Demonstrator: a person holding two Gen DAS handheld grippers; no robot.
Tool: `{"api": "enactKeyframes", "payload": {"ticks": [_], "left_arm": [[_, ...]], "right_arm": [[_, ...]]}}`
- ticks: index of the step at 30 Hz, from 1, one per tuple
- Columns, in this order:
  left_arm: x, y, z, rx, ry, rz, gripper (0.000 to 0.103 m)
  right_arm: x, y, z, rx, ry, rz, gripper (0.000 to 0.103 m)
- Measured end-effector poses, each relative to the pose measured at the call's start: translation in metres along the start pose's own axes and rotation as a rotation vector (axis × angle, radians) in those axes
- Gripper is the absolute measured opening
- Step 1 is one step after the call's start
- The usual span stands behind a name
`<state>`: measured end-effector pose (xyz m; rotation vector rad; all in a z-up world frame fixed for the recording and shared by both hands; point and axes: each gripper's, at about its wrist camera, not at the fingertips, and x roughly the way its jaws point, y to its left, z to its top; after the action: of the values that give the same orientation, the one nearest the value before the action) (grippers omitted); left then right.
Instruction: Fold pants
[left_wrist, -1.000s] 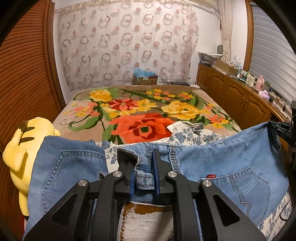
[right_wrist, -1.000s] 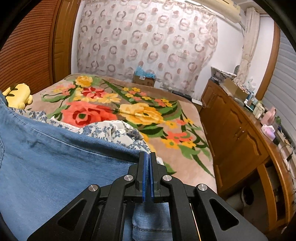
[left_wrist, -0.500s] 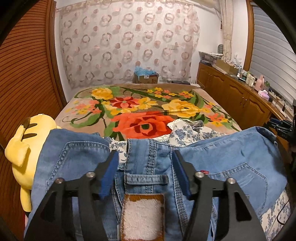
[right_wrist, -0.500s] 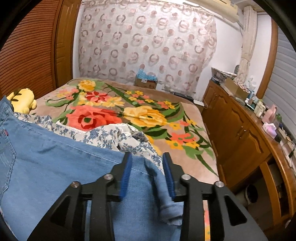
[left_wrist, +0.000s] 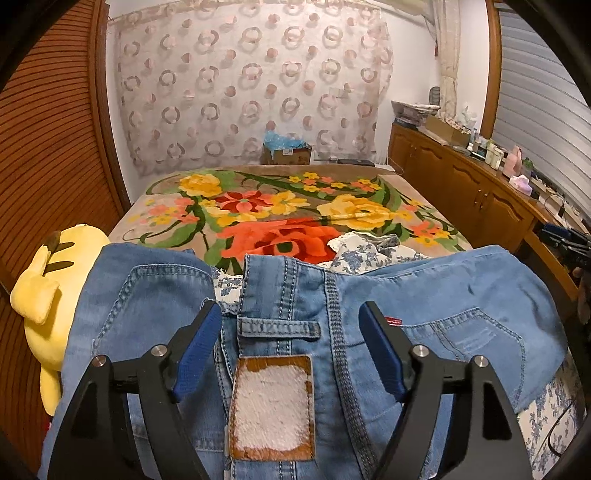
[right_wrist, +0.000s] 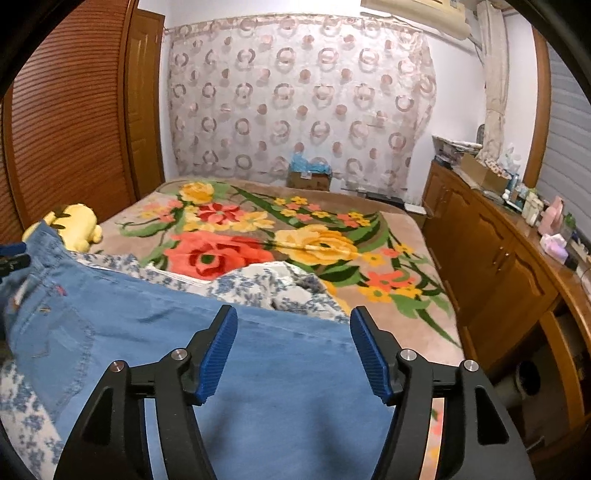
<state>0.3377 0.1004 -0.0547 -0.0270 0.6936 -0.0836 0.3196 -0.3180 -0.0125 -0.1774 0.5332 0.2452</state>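
Light blue jeans (left_wrist: 443, 295) lie spread on the near end of the bed, back side up, with a belt loop, a fuzzy waistband patch (left_wrist: 272, 406) and back pockets showing. My left gripper (left_wrist: 290, 350) is open and empty, its blue pads either side of the waistband middle, just above the cloth. In the right wrist view the jeans (right_wrist: 288, 376) lie flat under my right gripper (right_wrist: 293, 350), which is open and empty over their right part.
A floral blanket (left_wrist: 280, 206) covers the bed. A blue-flowered white garment (right_wrist: 273, 284) lies beyond the jeans. A yellow plush toy (left_wrist: 44, 291) sits at the left edge. Wooden cabinets (right_wrist: 498, 266) run along the right, a slatted wardrobe (right_wrist: 70, 122) on the left.
Both grippers were shut on the jeans a second ago; they have opened wide and let go. The jeans have dropped flat onto the bed.
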Motion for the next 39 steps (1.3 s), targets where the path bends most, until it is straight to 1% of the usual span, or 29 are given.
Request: {"api": "enactKeyframes", "payload": {"ticks": [3,5,14,20,26,27,28,29,32,36,39], "left_arm": [[-0.008,-0.004,-0.003,0.005,0.0,0.002,0.077],[-0.011,-0.004,-0.005,0.01,0.005,-0.003,0.077],[-0.041,-0.001,-0.042,0.006,0.028,-0.028,0.077],[-0.049,0.0,-0.065,0.002,0.052,-0.023,0.077],[-0.049,0.001,-0.082,0.006,0.071,-0.03,0.077],[-0.049,0.001,-0.084,0.007,0.073,-0.038,0.075],[-0.048,0.001,-0.085,0.007,0.073,-0.051,0.07],[-0.047,0.002,-0.087,0.003,0.076,-0.064,0.061],[-0.042,0.005,-0.091,-0.007,0.088,-0.072,0.053],[-0.039,0.002,-0.092,0.001,0.092,-0.077,0.053],[-0.032,0.005,-0.092,-0.008,0.11,-0.069,0.053]], "right_arm": [[-0.006,0.005,-0.007,0.009,0.01,0.031,0.066],[-0.009,0.01,-0.013,0.011,0.025,0.069,0.066],[-0.019,0.038,-0.038,-0.014,0.09,0.214,0.066],[-0.02,0.048,-0.044,-0.05,0.133,0.291,0.066],[-0.015,0.045,-0.046,-0.066,0.165,0.312,0.066],[-0.015,0.046,-0.045,-0.071,0.169,0.31,0.066],[-0.014,0.044,-0.045,-0.075,0.174,0.306,0.066],[-0.017,0.049,-0.046,-0.078,0.179,0.304,0.068],[-0.017,0.052,-0.046,-0.082,0.19,0.299,0.07],[-0.025,0.059,-0.047,-0.089,0.191,0.294,0.072],[-0.027,0.067,-0.05,-0.108,0.192,0.287,0.073]]}}
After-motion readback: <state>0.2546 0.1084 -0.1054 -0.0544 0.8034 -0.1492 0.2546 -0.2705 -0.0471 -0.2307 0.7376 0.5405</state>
